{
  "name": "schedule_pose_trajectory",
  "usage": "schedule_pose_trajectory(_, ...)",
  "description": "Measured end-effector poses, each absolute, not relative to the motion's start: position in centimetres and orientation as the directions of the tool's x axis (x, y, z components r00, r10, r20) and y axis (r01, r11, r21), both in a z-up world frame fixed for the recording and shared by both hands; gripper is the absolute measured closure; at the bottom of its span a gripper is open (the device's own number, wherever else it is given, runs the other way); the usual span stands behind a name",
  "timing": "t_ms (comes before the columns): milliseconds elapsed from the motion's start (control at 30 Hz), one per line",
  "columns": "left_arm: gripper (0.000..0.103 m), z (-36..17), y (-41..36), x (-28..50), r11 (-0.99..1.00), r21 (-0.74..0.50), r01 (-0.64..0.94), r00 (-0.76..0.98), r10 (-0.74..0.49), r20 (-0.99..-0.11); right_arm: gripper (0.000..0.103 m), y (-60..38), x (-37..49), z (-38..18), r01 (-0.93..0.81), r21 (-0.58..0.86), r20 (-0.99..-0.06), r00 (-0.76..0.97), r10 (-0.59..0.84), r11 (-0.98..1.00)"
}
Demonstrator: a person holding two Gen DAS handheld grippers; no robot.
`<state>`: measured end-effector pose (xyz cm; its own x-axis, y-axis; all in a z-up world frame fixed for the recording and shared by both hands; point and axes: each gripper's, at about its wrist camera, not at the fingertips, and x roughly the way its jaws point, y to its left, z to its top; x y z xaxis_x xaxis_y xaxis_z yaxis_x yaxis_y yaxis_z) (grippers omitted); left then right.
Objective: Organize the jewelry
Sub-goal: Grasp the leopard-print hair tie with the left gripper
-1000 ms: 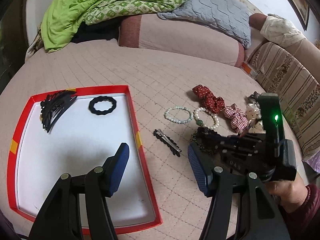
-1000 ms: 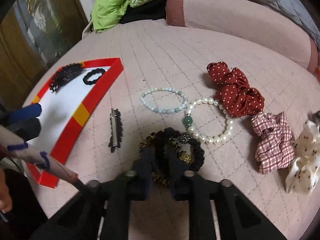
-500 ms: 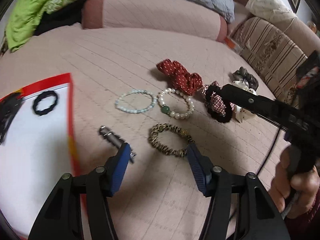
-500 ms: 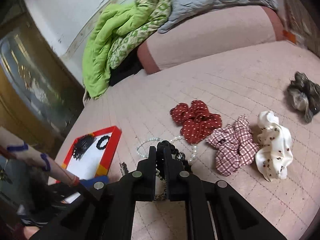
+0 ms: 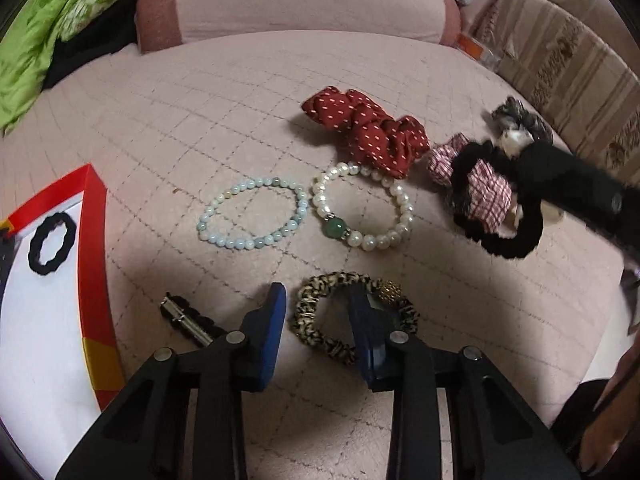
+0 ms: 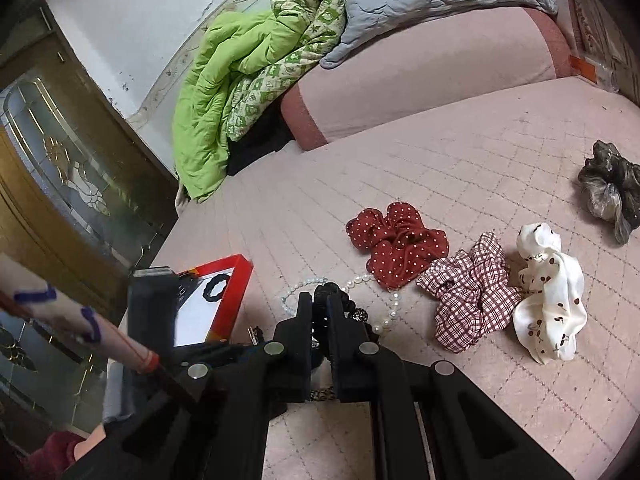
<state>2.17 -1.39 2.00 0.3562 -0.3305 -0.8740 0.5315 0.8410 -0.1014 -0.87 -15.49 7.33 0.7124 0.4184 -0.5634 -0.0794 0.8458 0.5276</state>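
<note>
My left gripper (image 5: pixel 318 312) is open and low over a leopard-print hair tie (image 5: pixel 316 320); its right finger stands inside the loop, its left finger outside. My right gripper (image 6: pixel 320 308) is shut on a black hair tie (image 6: pixel 332 294), lifted above the bed; it shows in the left wrist view (image 5: pixel 504 240) hanging at the right. A pale blue bead bracelet (image 5: pixel 252 212) and a pearl bracelet (image 5: pixel 362 208) with a green bead lie beyond. A black hair clip (image 5: pixel 188 320) lies by the red-rimmed tray (image 5: pixel 94 240), which holds a black hair tie (image 5: pixel 52 246).
A red dotted scrunchie (image 6: pixel 396 246), a checked scrunchie (image 6: pixel 472 292), a white scrunchie (image 6: pixel 548 308) and a dark scrunchie (image 6: pixel 612 192) lie on the pink quilted bed (image 5: pixel 200 120). Green and grey blankets (image 6: pixel 248 64) are piled at the back. A wooden cabinet (image 6: pixel 60 160) stands left.
My left gripper moved from over the tray to the leopard-print hair tie and lowered around it, narrowing its opening. My right gripper lifted the black hair tie off the bed and raised it.
</note>
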Motion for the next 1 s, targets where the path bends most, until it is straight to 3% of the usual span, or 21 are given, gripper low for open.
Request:
schedule_pose_trajectory(67,0.075,2.0,-1.3,1.7,0.844,-0.102,0.527,0.371,-0.336,-0.866,0.095,-15.5,-0.9,7.4,-0.081,0.53,-0.559,0.715,0.42,0.844)
schedule_pose_trajectory(100,0.093,2.0,-1.3,1.5,0.847,-0.1,0.522,0.384,-0.338,-0.859,0.095,-15.6,-0.8,7.4,-0.081,0.529,-0.559,0.715,0.419,0.845)
schedule_pose_trajectory(133,0.098,2.0,-1.2,1.2,0.848,-0.104,0.52,0.395,-0.347,-0.851,0.095,-15.6,-0.9,7.4,-0.079,0.528,-0.56,0.717,0.417,0.846)
schedule_pose_trajectory(467,0.098,5.0,1.1,-0.9,0.842,-0.162,0.515,0.465,-0.433,-0.772,0.095,-15.6,-0.8,7.7,-0.071,0.512,-0.56,0.728,0.395,0.856)
schedule_pose_trajectory(1000,0.098,9.2,5.2,-1.9,0.854,-0.17,0.492,0.561,-0.46,-0.688,0.095,-13.8,-0.9,7.9,-0.118,0.46,-0.564,0.727,0.393,0.88)
